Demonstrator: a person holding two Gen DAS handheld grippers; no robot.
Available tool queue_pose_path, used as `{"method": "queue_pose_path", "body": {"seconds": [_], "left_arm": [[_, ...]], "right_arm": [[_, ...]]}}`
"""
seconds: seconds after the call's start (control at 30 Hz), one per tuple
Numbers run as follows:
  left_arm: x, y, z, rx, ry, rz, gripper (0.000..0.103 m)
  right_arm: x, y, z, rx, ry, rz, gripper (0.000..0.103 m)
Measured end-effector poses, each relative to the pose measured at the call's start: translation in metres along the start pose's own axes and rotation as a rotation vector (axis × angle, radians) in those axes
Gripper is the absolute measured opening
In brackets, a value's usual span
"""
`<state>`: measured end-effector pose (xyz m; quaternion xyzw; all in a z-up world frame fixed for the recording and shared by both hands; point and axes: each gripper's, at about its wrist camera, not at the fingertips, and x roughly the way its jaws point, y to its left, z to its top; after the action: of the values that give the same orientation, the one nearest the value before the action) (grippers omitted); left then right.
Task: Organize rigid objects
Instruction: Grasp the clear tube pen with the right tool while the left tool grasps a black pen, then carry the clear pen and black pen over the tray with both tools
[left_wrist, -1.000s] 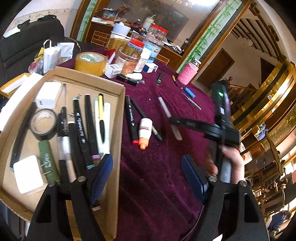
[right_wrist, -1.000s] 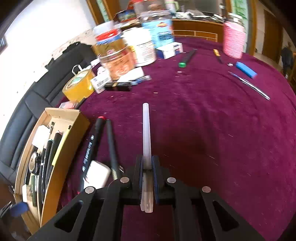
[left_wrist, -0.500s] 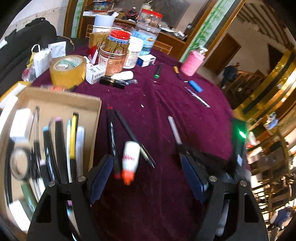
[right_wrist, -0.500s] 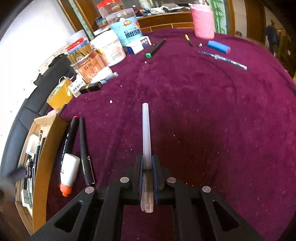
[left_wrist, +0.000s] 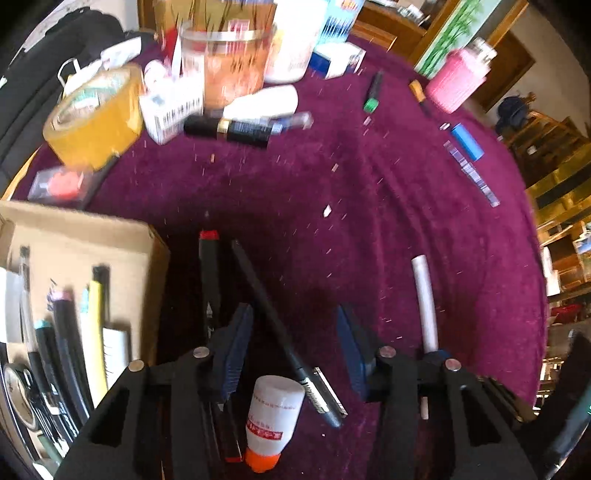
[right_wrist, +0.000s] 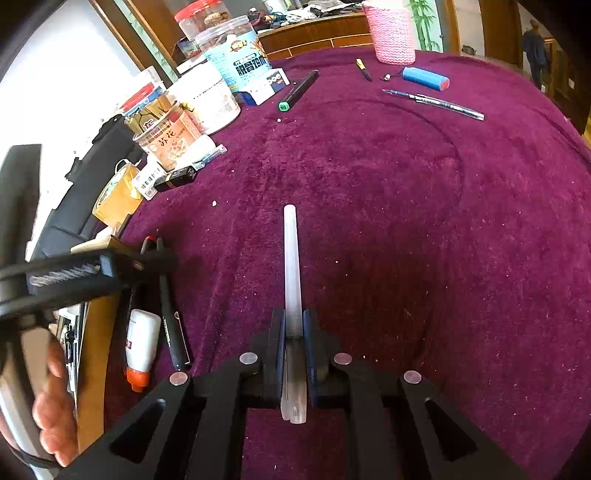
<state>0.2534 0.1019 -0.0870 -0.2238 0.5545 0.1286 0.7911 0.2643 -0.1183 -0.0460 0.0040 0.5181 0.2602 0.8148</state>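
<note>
The cardboard box (left_wrist: 122, 236) is the landmark, sitting at the left with pens already lined up inside it. Just right of its wall lie a red-capped marker (left_wrist: 209, 273), a black pen (left_wrist: 273, 321) set at a slant, and a white glue bottle (left_wrist: 271, 413) with an orange cap.

The left gripper (left_wrist: 291, 343) hangs over these three with its jaws spread wide and nothing between them; the black pen and the glue bottle lie in the gap below. Whether the pads touch anything cannot be told through the blur.

Farther right of the box, well apart from it, the right gripper (right_wrist: 293, 343) is clamped tight on a frosted white pen (right_wrist: 291, 266), gripped near its rear end so the long front part sticks out forward, above the purple cloth (right_wrist: 424, 229).

This pen looks light, stiff and smooth, so it may well slide or pivot in the pads; a hold nearer its middle would steady it. The glue bottle seems squat and rounded, best taken across its body. Far beyond the box stand jars (right_wrist: 173, 136) and a tape roll (left_wrist: 92, 122).
</note>
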Motion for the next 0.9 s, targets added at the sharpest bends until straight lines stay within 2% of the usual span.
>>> {"method": "queue_pose_path", "body": {"seconds": [0.07, 0.17, 0.2, 0.23, 0.3, 0.4, 0.5, 0.57, 0.63, 0.67, 0.7, 0.8, 0.9], "left_arm": [[0.002, -0.004, -0.003, 0.008, -0.015, 0.021, 0.032], [0.003, -0.011, -0.01, 0.004, -0.053, 0.073, 0.029], [0.003, -0.014, -0.011, 0.007, -0.061, 0.088, 0.024], [0.004, -0.016, -0.012, 0.009, -0.068, 0.103, 0.012], [0.005, -0.02, -0.014, 0.02, -0.055, 0.072, 0.009], [0.004, -0.022, -0.017, 0.036, -0.061, 0.056, 0.008], [-0.003, -0.012, -0.019, 0.008, -0.046, -0.071, 0.008], [-0.015, -0.009, -0.019, 0.01, -0.067, -0.128, 0.008], [-0.033, -0.001, -0.021, 0.003, -0.074, -0.241, 0.008], [-0.046, 0.004, -0.024, 0.006, -0.075, -0.321, 0.008], [-0.054, 0.009, -0.026, 0.008, -0.083, -0.356, 0.008], [-0.084, 0.023, -0.034, 0.023, -0.11, -0.41, 0.008], [-0.114, 0.038, -0.047, 0.029, -0.122, -0.447, 0.009]], "right_arm": [[0.0, -0.001, 0.001, 0.003, 0.001, 0.003, 0.009], [0.0, -0.001, 0.001, 0.001, -0.003, 0.003, 0.009], [0.001, -0.001, 0.001, -0.003, -0.007, 0.003, 0.009], [0.001, -0.001, 0.002, -0.008, -0.011, 0.003, 0.009], [0.001, -0.001, 0.002, -0.013, -0.015, 0.006, 0.009], [0.0, -0.004, 0.001, -0.007, -0.014, 0.025, 0.009], [0.001, -0.009, 0.003, -0.001, -0.016, 0.047, 0.009], [0.0, -0.01, 0.002, 0.002, -0.022, 0.06, 0.009], [0.0, -0.009, 0.001, 0.0, -0.037, 0.062, 0.009], [0.0, -0.008, 0.0, -0.011, -0.048, 0.061, 0.009], [0.0, -0.007, -0.001, -0.017, -0.062, 0.064, 0.009], [-0.001, -0.012, 0.0, 0.019, -0.088, 0.133, 0.009], [-0.006, -0.013, 0.0, 0.032, -0.126, 0.144, 0.009]]}}
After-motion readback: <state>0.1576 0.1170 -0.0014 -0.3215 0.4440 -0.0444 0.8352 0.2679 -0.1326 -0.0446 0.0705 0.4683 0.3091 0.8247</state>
